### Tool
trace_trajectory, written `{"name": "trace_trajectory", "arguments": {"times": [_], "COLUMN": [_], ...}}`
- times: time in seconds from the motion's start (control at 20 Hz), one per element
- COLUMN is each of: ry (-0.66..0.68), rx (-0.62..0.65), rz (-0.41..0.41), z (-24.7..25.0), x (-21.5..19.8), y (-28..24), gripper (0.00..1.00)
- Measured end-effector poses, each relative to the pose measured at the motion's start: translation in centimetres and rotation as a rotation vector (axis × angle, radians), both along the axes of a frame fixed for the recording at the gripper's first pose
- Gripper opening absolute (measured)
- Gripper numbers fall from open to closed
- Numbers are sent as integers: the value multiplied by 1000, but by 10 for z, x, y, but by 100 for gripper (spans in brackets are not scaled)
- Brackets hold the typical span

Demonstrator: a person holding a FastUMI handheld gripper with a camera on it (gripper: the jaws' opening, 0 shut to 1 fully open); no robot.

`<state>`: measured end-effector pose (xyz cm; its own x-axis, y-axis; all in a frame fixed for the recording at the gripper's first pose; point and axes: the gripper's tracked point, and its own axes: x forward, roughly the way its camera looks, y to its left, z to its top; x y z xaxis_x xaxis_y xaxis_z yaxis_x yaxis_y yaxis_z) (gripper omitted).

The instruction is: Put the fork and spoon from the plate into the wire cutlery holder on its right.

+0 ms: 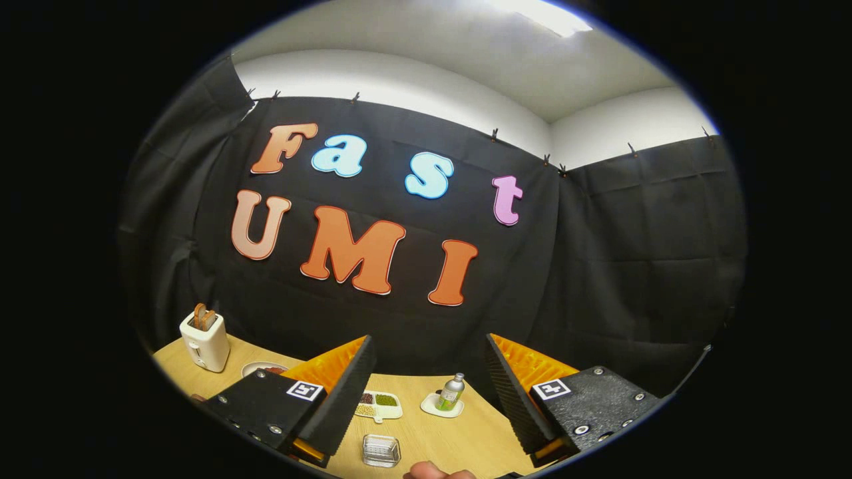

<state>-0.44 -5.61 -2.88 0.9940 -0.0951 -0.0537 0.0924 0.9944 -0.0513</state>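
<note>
**A:** Start closest in. What's at the fingers?

**B:** The gripper (429, 372) has its fingers spread wide, with nothing between them and nothing touching either pad. Each finger mount carries a small square black-and-white marker, a pattern and not lettering.

**A:** Anything right under them?

**B:** A bit of a person's hand (436, 472) shows low down, between the two fingers. Just ahead of it, on the wooden table (459, 442), sits a small clear square dish (381, 450), nearer the left finger.

**A:** And further along?

**B:** Beyond the dish lies a pale divided tray (381, 405) with dark, green and tan fillings in its compartments, partly hidden by the left finger. Beside it, between the fingers, a small green bottle (451, 392) with a silver cap stands upright on a white saucer (440, 406). It has a label, too small to read.

**A:** Where's the plate with the fork and spoon?

**B:** Past the left finger I see a white round plate (263, 367), half hidden behind the finger mount, with something dark on it. I cannot tell whether it holds the cutlery.

**A:** Farthest back?

**B:** A white toaster (205, 342) with two brown slices (203, 317) sticking up stands near the table's far left corner, against the black cloth wall (632, 266).
</note>
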Motion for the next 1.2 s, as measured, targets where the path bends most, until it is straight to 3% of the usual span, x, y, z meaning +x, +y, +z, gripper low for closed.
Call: {"name": "trace_trajectory", "arguments": {"times": [0.35,0.7,1.2], "ry": [19,96,433], "rx": [31,73,149], "rz": [72,212,506], "z": [-14,-43,-127], "x": [8,13,0], "y": [25,88,234], "gripper": [98,98,98]}}
